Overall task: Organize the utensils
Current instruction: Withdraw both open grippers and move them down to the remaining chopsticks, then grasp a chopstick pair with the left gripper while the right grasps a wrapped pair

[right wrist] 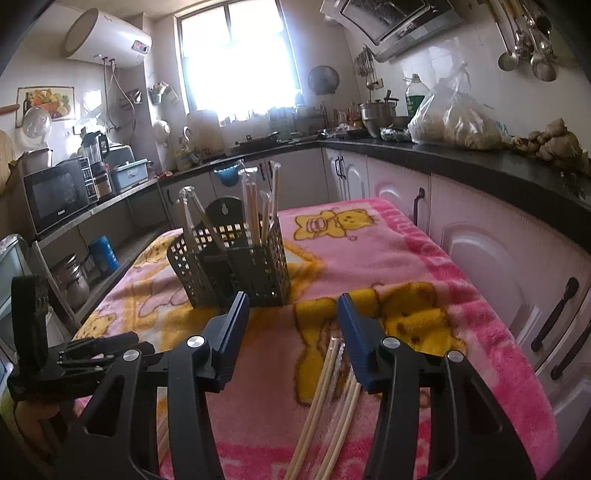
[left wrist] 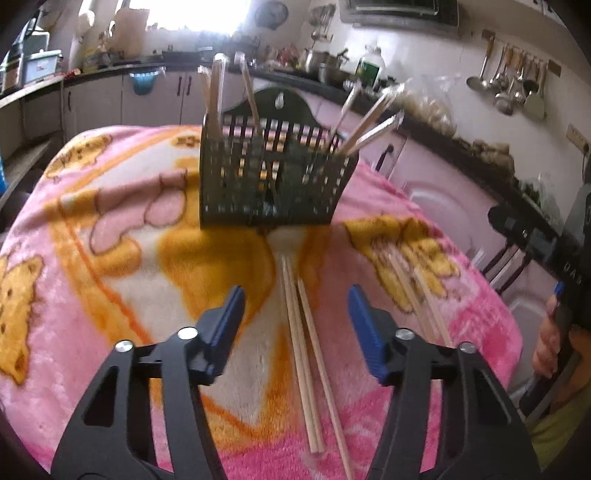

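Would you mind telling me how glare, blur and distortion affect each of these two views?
Left wrist view: the window is blown out, the utensil basket is motion-smeared, and the blanket edges bow. Right wrist view: sharper, though the window glares and the counter curves.

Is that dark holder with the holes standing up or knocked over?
Upright. The holder stands on its base on the pink blanket, with chopsticks sticking up out of it.

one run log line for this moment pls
left gripper open over chopsticks | right gripper open over chopsticks | utensil basket partly filled
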`<state>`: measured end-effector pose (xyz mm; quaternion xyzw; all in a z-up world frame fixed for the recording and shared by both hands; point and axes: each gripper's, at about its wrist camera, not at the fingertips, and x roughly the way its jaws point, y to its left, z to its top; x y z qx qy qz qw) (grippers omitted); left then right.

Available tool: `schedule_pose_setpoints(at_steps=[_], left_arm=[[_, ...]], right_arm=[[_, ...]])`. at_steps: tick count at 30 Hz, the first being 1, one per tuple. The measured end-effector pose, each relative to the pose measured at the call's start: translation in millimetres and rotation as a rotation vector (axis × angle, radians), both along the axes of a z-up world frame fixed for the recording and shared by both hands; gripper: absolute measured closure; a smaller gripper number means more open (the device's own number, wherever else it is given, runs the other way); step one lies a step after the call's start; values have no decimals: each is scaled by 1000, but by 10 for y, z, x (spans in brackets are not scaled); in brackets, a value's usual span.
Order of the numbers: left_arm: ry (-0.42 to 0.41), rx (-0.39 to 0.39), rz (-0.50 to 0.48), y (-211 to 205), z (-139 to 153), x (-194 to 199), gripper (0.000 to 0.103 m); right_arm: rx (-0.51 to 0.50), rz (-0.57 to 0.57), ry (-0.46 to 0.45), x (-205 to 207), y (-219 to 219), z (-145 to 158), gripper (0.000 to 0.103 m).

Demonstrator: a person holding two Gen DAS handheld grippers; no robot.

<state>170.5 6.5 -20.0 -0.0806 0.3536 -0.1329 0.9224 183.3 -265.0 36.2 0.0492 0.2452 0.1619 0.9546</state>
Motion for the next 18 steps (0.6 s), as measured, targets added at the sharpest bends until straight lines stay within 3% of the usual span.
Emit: schedule_pose_setpoints(at_steps=[10,18], left_arm=[[107,26,6,-35,-306,125,73],[168,48,-13,-86,-467,220,77]], right_arm=[[-53,18,123,197,28,-279,70],[-74,34,253,447,67,-582,77]])
